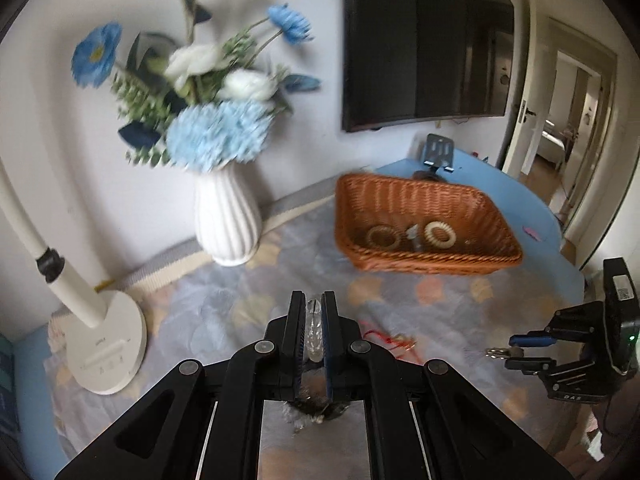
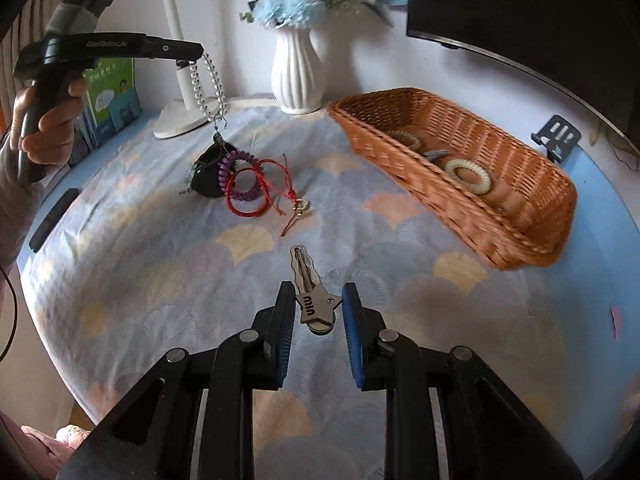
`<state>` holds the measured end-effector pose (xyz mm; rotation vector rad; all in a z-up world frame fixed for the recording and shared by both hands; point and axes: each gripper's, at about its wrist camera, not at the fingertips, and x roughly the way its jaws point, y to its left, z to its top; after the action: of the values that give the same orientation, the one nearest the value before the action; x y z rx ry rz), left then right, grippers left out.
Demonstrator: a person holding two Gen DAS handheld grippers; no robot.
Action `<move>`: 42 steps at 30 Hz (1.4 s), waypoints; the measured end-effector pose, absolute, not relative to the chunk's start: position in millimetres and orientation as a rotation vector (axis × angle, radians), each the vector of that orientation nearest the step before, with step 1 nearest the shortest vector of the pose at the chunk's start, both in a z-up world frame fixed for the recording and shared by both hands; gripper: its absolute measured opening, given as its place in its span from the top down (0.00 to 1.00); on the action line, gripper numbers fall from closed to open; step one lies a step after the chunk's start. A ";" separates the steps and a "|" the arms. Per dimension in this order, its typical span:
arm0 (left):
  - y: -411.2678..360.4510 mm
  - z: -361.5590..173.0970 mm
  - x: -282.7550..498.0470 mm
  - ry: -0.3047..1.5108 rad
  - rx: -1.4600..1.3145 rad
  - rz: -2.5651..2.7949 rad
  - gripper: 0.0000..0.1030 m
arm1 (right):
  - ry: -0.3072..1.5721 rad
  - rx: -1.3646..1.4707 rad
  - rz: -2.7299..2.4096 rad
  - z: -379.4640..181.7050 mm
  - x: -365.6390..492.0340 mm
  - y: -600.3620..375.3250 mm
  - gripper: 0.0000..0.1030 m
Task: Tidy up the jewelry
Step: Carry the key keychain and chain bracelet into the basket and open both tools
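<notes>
My left gripper (image 1: 314,304) is shut on a clear bead bracelet (image 1: 313,330) and holds it in the air above the table; in the right wrist view the bracelet (image 2: 208,84) hangs from that gripper (image 2: 196,54). My right gripper (image 2: 316,300) is open around a silver star-shaped hair clip (image 2: 314,304) that lies on the cloth. It shows at the right of the left wrist view (image 1: 516,350). A wicker basket (image 1: 420,200) (image 2: 400,152) holds two pale coil rings (image 1: 440,235) (image 2: 468,176) and a small metal piece.
On the cloth lie a purple coil hair tie (image 2: 236,172), a red cord bracelet (image 2: 256,196) and a black pouch (image 2: 204,180). A white vase with blue flowers (image 1: 228,216), a white lamp base (image 1: 108,344) and a wall TV (image 1: 424,40) stand behind.
</notes>
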<state>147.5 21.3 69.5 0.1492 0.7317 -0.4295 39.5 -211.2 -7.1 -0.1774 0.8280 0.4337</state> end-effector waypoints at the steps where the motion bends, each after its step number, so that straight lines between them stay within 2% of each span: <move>1: 19.0 72.6 146.7 0.730 0.142 -0.435 0.93 | 0.829 -0.169 0.432 -6.9 40.4 -214.3 0.75; 5: 8.4 90.8 125.0 0.678 0.138 -0.456 0.93 | 0.830 -0.127 0.435 -7.7 40.5 -226.1 0.75; 7: 1.3 70.3 130.1 0.756 0.159 -0.455 0.93 | 0.829 -0.096 0.441 -7.2 40.5 -233.0 0.75; 9: -4.9 22.8 145.3 0.899 0.194 -0.393 0.93 | 0.827 -0.062 0.451 -5.9 41.1 -240.0 0.75; 13: 4.5 -7.4 157.7 0.958 0.100 -0.396 0.93 | 0.826 -0.052 0.433 -5.0 39.3 -248.8 0.75; 18: 5.3 25.2 147.3 0.871 0.056 -0.459 0.93 | 0.823 0.002 0.435 -5.7 43.0 -260.2 0.75; 24: 5.3 78.0 100.1 0.714 -0.010 -0.585 0.93 | 0.838 0.019 0.442 -11.2 47.6 -258.7 0.75; 29: 4.1 80.1 80.3 0.706 -0.049 -0.627 0.93 | 0.841 0.033 0.462 -10.3 50.8 -256.2 0.75; 36: -28.9 86.8 101.2 0.697 0.012 -0.663 0.93 | 0.758 0.006 0.412 24.1 60.7 -261.6 0.75; 42: -79.6 98.4 163.7 0.688 0.030 -0.713 0.93 | 0.725 0.032 0.289 50.2 112.3 -286.7 0.75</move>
<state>163.7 -79.6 98.4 0.0296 0.6884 -0.7133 112.3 -286.7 50.2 0.0324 0.7246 0.2891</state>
